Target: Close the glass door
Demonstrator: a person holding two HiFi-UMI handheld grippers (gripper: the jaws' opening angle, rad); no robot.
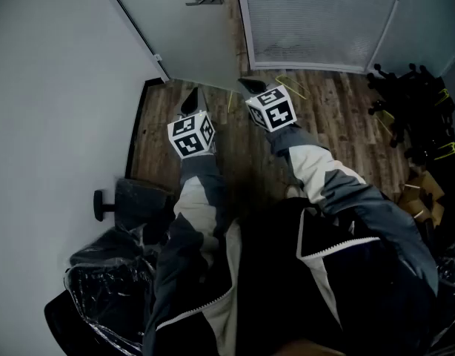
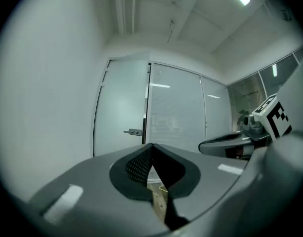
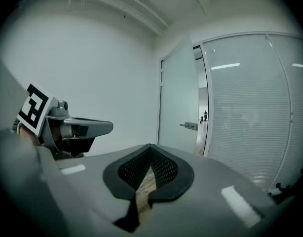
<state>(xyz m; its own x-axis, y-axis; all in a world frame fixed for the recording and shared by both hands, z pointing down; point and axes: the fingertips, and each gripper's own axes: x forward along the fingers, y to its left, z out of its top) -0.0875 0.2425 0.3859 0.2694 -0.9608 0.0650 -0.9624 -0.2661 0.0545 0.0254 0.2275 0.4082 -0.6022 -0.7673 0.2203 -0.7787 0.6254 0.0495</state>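
From the head we looked steeply down at the floor (image 1: 339,110); both gripper views faced along their jaws, sharing the far glass door (image 3: 178,98).

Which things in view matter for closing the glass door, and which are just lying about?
For the job:
- glass door, ajar
- its handle
- left gripper and right gripper, both shut and empty

Lying about:
- plastic-wrapped chair
- pile of black chair parts
- cardboard box
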